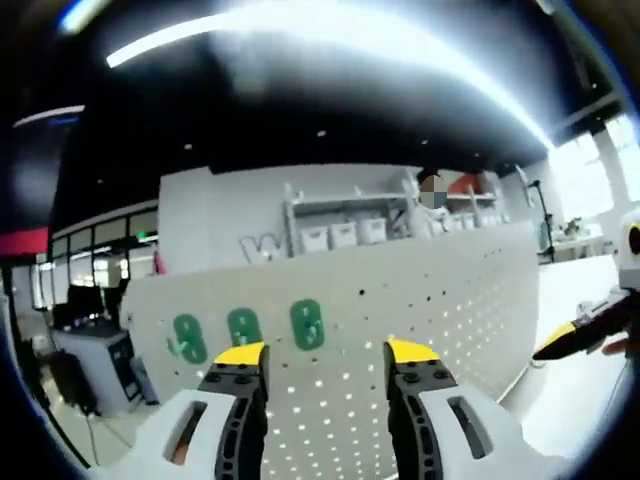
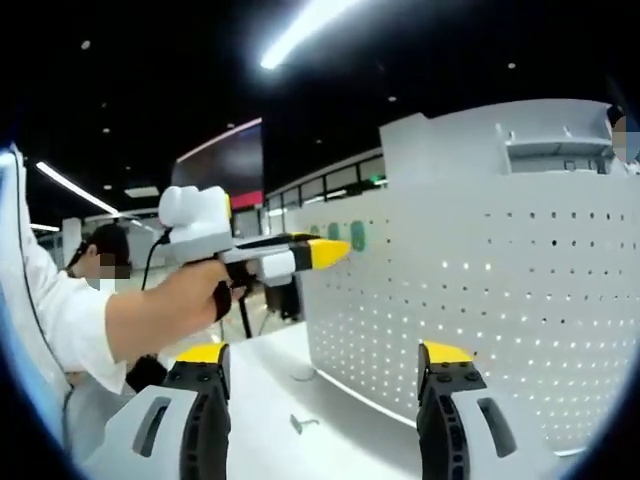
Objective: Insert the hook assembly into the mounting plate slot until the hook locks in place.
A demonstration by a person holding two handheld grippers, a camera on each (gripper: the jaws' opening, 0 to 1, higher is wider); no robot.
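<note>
My biggest landmark is the white pegboard (image 1: 420, 300), standing upright on the white desk (image 2: 280, 390). In my left gripper view I see three green mounting plates (image 1: 247, 328) fixed in a row on its face. My left gripper (image 1: 327, 362) is spread wide and empty, facing the board. In the right gripper view, my right gripper (image 2: 325, 358) is likewise agape, and a small metal hook (image 2: 303, 424) lies on the desk near the board's foot.
</note>
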